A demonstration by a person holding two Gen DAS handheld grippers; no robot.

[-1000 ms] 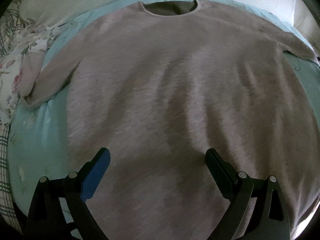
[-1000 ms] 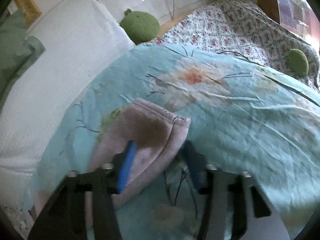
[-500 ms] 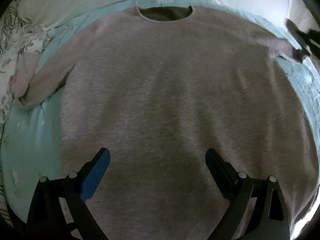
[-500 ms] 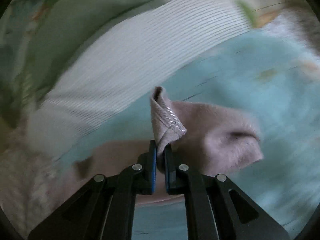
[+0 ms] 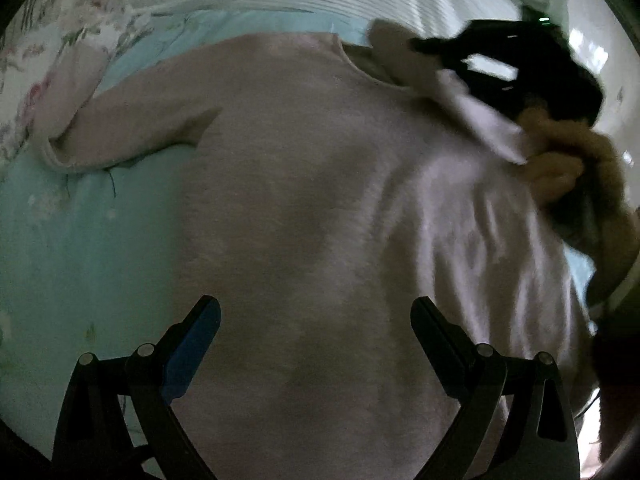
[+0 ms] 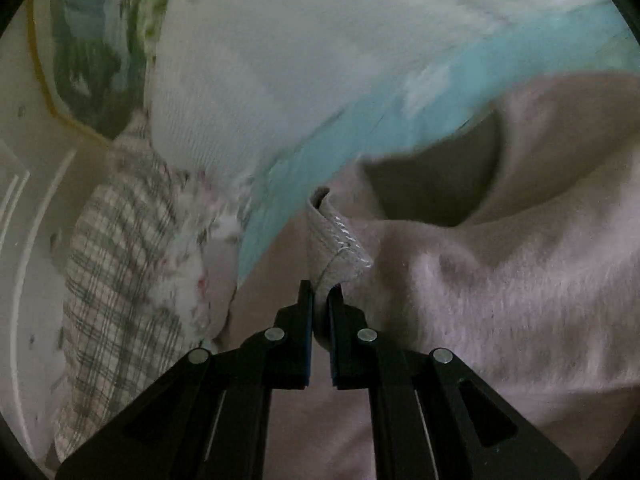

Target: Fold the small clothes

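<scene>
Sweater (image 5: 320, 216) lies face-up on the bed's teal floral quilt (image 5: 80, 220), body still flat and far sleeve (image 5: 120, 128) unfolded. Right claw (image 6: 320, 300) pinches the near sleeve's cuff (image 6: 336, 240) over the chest by the neckline (image 6: 432, 184); left claw (image 5: 316, 344) hangs open above the hem. First fold underway, I judge; the rest remains.

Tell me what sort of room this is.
Most likely a bedroom: the pink sweater lies on a turquoise floral bedspread, with a white ribbed pillow and a plaid pillow behind it.
</scene>
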